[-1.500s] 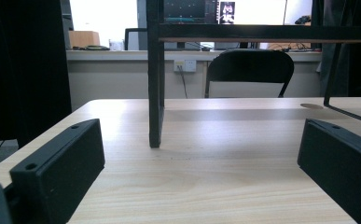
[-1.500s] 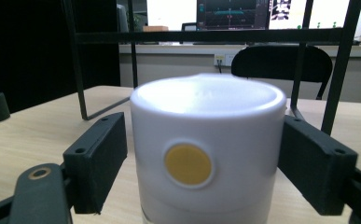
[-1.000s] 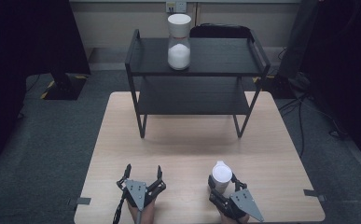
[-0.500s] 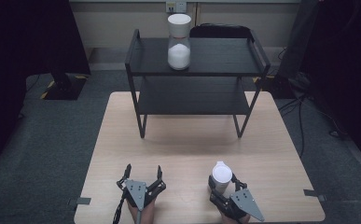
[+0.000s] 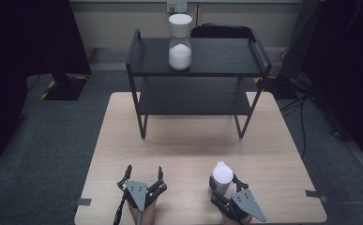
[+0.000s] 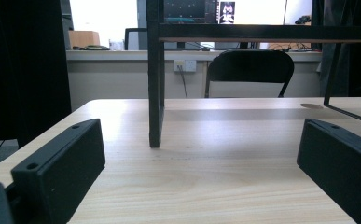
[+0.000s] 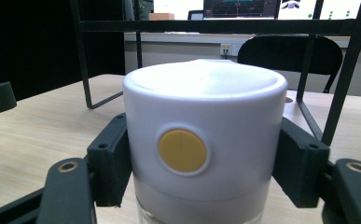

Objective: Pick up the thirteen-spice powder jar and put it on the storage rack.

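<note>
So the right gripper (image 5: 222, 186) was clamped on a white-lidded jar (image 5: 221, 177), fingers (image 7: 108, 158) pressing either side of the lid, which had a yellow dot (image 7: 183, 150) on the front facing the camera. The jar sat right between those fingers, near the front edge of the bench (image 5: 193, 150), apparently standing on it. Below the lid there was a strip of clear glass, but I couldn't tell what was inside this one.

The left gripper (image 5: 142, 176) was resting with fingers (image 6: 71, 158) spread apart and nothing between them, well off to the side of the jar.

My read: the grab step was done and the lift hadn't started. Straight ahead of the fingers stood a black two-tier shelf (image 5: 198, 65) with a matching jar (image 5: 179, 42) on its top level, roughly half full of something white and powdery. Next move probably called for raising the held jar high enough to clear the shelf rail and setting it beside its twin, upright.
</note>
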Tool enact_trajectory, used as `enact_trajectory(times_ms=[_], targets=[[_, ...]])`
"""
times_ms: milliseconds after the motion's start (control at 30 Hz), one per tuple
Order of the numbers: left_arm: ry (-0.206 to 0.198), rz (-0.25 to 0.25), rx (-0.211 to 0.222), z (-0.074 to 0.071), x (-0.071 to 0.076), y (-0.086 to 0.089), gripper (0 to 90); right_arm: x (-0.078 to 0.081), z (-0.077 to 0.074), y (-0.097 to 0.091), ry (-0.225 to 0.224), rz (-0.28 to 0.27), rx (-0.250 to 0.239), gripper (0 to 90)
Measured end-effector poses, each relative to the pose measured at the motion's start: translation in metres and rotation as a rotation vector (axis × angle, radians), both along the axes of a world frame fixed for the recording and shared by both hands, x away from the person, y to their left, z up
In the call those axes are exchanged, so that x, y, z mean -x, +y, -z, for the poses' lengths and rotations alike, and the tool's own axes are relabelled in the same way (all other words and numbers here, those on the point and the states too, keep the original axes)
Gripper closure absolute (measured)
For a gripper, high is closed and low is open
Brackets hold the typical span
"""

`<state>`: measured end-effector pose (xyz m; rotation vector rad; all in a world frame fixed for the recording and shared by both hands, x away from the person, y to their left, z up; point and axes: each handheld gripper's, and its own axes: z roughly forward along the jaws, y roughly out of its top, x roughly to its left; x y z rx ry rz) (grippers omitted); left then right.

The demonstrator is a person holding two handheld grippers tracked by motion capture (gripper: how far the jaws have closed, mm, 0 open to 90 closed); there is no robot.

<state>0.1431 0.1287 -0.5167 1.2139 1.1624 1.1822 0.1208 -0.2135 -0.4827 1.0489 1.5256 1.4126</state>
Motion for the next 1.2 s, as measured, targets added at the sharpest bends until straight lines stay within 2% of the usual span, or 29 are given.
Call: enact_trajectory(times_ms=[367,500,667,1000,1200], targets=[[0.0,0.0,0.0,0.0,0.0,0.0,0.5,-0.003,-0.011,-0.013,-0.005,-0.047,-0.006,29.8],[0.0,0.0,0.0,0.0,0.0,0.0,0.6,-0.003,-0.016,-0.014,-0.001,-0.048,0.005,29.8],[0.0,0.0,0.0,0.0,0.0,0.0,0.6,-0.007,-0.023,-0.021,0.006,-0.079,-0.012,29.8],[0.0,0.0,0.0,0.0,0.0,0.0,0.6,-0.015,-0.038,-0.035,-0.006,-0.167,0.015,29.8],[0.0,0.0,0.0,0.0,0.0,0.0,0.7,-0.023,-0.052,-0.045,0.004,-0.21,-0.004,29.8]])
